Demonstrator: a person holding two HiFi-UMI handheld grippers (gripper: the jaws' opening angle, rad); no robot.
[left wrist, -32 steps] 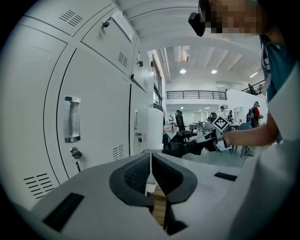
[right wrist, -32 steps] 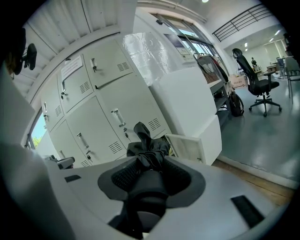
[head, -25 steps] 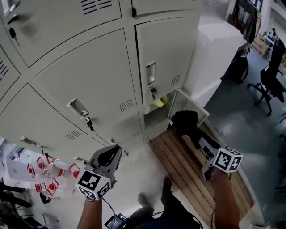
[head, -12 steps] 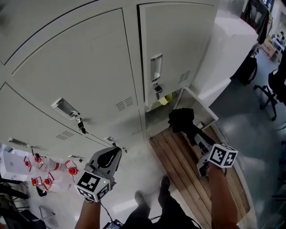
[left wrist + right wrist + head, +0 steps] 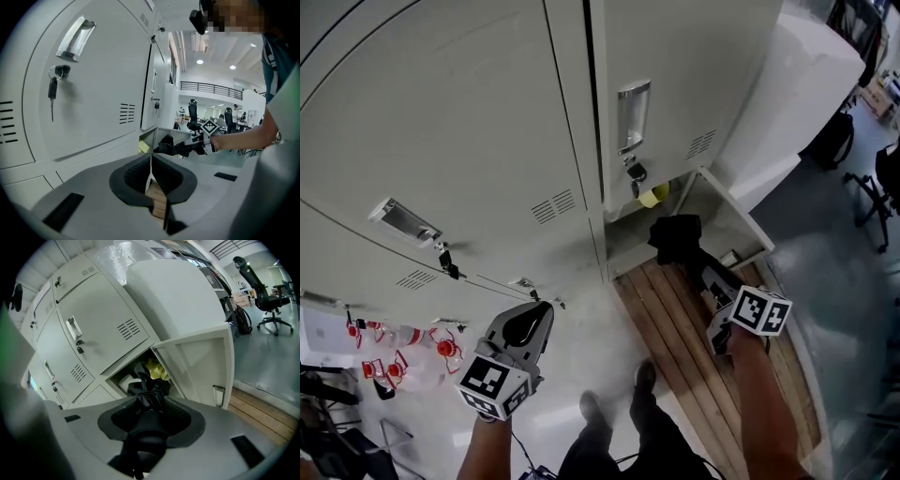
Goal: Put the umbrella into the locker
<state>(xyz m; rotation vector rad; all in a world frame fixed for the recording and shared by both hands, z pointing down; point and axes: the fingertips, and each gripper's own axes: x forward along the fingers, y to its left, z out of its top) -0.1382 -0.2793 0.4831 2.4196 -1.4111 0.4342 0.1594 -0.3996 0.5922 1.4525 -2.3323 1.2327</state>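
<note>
A folded black umbrella (image 5: 678,240) is clamped in my right gripper (image 5: 712,287), its bunched end pointing at the open bottom locker (image 5: 626,242). In the right gripper view the umbrella (image 5: 149,397) lies between the jaws of the right gripper (image 5: 151,412), just in front of the locker opening (image 5: 133,377), where a yellow item (image 5: 157,369) lies inside. The locker's door (image 5: 206,364) stands swung out to the right. My left gripper (image 5: 535,311) hangs lower left, away from the locker, with its jaws together and nothing in them. The left gripper (image 5: 150,180) view shows the umbrella (image 5: 169,147) from the side.
Closed grey locker doors (image 5: 469,141) with handles and hanging keys (image 5: 446,260) fill the wall. A wooden slat platform (image 5: 694,366) lies before the open locker. A white cabinet (image 5: 773,103) stands on the right, bottles with red labels (image 5: 403,349) on the left, an office chair (image 5: 261,296) beyond.
Both grippers have sunk lower and nearer the lockers. The umbrella's end has moved up to the mouth of the open bottom locker. The left gripper stays shut and empty.
</note>
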